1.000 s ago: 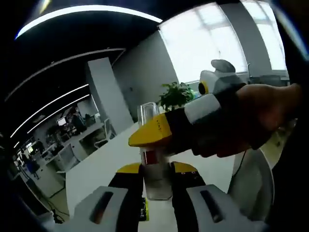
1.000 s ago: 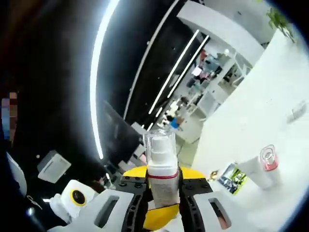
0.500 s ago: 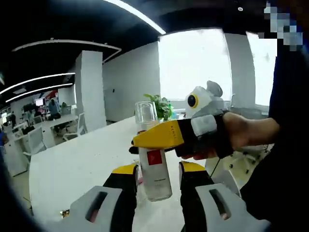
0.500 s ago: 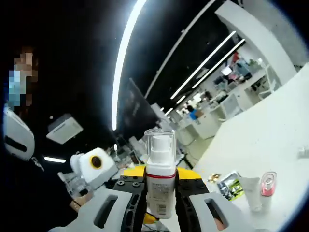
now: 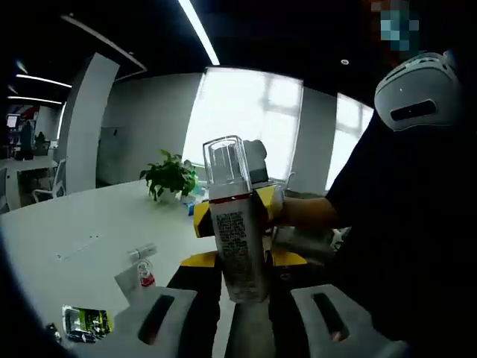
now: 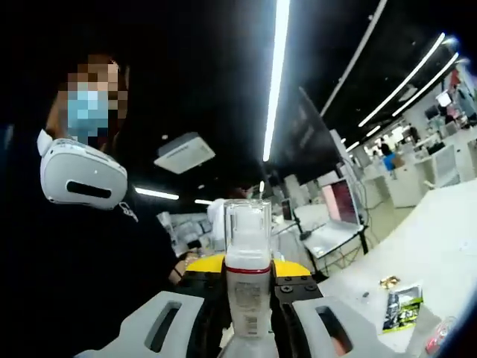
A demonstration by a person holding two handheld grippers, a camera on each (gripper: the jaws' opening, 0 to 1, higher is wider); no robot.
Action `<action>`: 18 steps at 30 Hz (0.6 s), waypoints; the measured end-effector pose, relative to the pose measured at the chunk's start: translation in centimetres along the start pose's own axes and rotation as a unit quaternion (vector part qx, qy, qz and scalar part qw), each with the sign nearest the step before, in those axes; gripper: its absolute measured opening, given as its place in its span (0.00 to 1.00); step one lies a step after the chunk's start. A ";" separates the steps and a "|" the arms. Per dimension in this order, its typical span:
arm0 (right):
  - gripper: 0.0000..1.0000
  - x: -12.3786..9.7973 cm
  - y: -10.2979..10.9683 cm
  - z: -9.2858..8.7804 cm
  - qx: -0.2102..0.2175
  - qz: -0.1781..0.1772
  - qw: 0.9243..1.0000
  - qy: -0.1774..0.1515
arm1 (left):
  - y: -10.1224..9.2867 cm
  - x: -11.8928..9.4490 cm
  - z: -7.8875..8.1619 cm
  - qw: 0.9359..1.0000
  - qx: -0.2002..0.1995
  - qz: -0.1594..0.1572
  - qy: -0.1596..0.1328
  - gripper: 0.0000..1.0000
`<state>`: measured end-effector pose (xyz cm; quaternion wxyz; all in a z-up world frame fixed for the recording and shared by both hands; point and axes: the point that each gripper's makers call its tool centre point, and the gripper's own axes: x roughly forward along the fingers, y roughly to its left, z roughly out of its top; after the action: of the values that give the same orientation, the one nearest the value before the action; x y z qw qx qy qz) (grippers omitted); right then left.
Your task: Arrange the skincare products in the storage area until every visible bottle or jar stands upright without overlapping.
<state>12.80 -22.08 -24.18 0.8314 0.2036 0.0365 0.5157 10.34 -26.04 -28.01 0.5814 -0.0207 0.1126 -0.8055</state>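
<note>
Two grippers, left [image 5: 242, 287] and right [image 6: 248, 317], clamp one bottle [image 5: 233, 224] in mid-air above the table [image 5: 67, 239], and I judge it light, rigid and slick, best pinched on the labelled body below its clear cap [image 6: 247, 231].

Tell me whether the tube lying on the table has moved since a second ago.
Cannot tell. The tube lies beside the sachet as before, but both cameras swung.

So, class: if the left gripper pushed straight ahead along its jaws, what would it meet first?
The white pump bottle with a clear cap already sits between its jaws; just behind it is the right gripper, yellow-tipped, though depth is hard to judge.
</note>
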 end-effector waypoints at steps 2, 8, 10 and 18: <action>0.17 0.1 -1.0 0.3 -0.002 -0.030 1.000 -0.001 | 1.1 0.0 0.1 0.999 -0.009 0.034 -0.017 0.19; 0.22 0.1 -1.9 -0.5 -0.068 -0.085 0.994 0.020 | 2.3 0.1 -0.4 0.995 0.004 0.098 -0.031 0.18; 0.21 0.0 -1.8 -0.7 -0.081 -0.092 0.992 0.023 | 2.2 -0.1 -0.5 0.994 0.007 0.100 -0.032 0.18; 0.21 -0.9 -1.0 -1.0 -0.087 -0.082 0.992 0.035 | 1.8 -0.1 -0.6 0.996 0.029 0.074 -0.031 0.18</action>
<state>12.92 -22.95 -25.61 0.8837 0.1090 0.0374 0.4536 11.91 -26.40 -28.92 0.6429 -0.0206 0.0727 -0.7622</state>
